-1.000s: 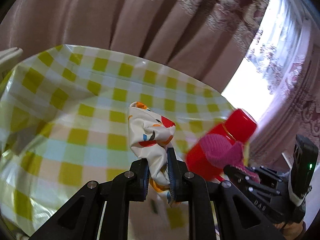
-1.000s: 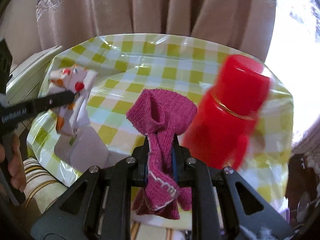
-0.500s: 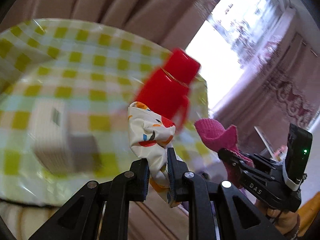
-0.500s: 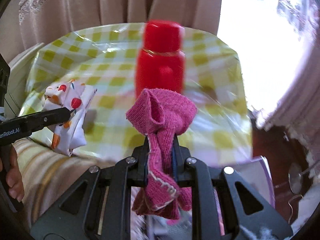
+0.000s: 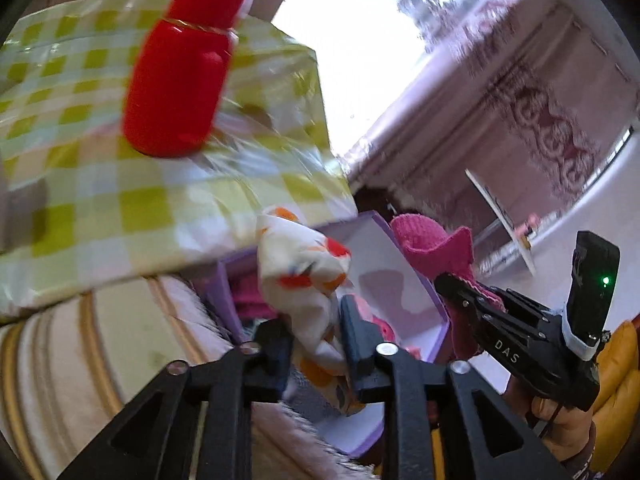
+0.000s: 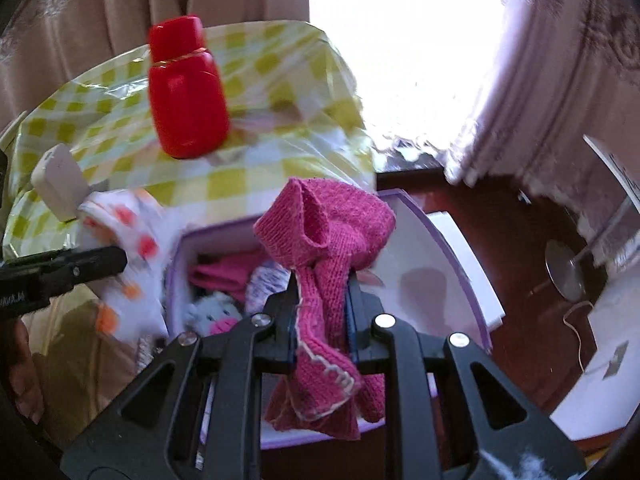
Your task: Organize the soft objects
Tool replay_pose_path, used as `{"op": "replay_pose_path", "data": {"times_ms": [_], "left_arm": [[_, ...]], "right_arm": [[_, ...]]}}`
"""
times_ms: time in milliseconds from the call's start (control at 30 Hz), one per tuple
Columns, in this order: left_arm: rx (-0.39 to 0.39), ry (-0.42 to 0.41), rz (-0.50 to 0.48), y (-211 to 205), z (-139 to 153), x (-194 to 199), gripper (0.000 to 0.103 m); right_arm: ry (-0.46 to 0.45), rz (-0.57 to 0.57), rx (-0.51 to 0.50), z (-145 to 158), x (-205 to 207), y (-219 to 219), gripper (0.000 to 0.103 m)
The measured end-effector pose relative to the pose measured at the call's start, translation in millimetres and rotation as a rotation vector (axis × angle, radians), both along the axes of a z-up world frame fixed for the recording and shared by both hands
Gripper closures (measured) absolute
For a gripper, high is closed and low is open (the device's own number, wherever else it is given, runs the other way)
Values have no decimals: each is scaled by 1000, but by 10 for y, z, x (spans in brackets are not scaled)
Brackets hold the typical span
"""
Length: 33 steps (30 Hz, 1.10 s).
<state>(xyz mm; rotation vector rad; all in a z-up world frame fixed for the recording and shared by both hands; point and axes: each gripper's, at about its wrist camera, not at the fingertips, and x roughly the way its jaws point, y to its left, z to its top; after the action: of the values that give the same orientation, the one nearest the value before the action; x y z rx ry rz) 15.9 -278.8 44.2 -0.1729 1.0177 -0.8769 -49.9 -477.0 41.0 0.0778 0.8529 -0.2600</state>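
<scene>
The left hand-held gripper point(image 5: 316, 328) has a white cloth printed with orange and red spots point(image 5: 306, 268) standing between its fingers. Its jaws have just been opening a little, and there is slack on the right-hand side, so whether the pads still bite I cannot tell. The cloth bunches up at twelve o'clock from the fingertips and trails down below them.

The right hand-held gripper point(image 6: 320, 308) is clamped on a pink knitted piece point(image 6: 326, 228), its jaws drawn close together with the knit squeezed between the pads. The bulk of it flops up and over at twelve o'clock, and a cuff with pale stitching hangs at six.

Both cloths hang over an open lilac box point(image 6: 460, 264) with a white inside. In the right wrist view more pink fabric point(image 6: 224, 272) and a small white plush toy point(image 6: 212, 312) lie in its left half, at about ten o'clock from the gripper. The right half looks bare.

Beyond the box, at eleven o'clock, is the surface under a yellow-green checked plastic cover point(image 6: 280, 80). A red flask point(image 6: 186, 88) stands upright on it, and a small beige block point(image 6: 60, 180) sits near its left edge. Curtains point(image 6: 120, 8) hang behind, with a bright window point(image 6: 400, 60) at one o'clock.
</scene>
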Motion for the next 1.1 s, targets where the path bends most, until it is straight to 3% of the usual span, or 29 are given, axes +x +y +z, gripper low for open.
{"op": "replay_pose_path", "data": {"times_ms": [100,200,300,367,467,633,833,1100], "left_arm": [[53,10,-12,-108,-86,-57,50],[71,35,-8,-103,-126,-90,42],[109,51,7,-33,-201,-224,25],[136,63,10,23,-268,-309,23],[175,-17,-19,40,-233,-541,18],[222,-62,-44,-48,-252,-666,6],[244,-71,-43,-99,-271,-679,4],[210,-54,-37,-57,-272,-644,4]], "right_arm": [[14,-40,3,-75,-131,-123,69],[31,-64,-8,-133,-218,-174,53],[33,-94,-8,-152,-293,-195,44],[30,-105,-4,-159,-372,-187,41],[30,-119,-16,-186,-491,-145,41],[36,-141,-11,-223,-703,-56,40],[27,-165,-12,-231,-785,-82,40],[27,-157,-10,-242,-775,-87,40]]}}
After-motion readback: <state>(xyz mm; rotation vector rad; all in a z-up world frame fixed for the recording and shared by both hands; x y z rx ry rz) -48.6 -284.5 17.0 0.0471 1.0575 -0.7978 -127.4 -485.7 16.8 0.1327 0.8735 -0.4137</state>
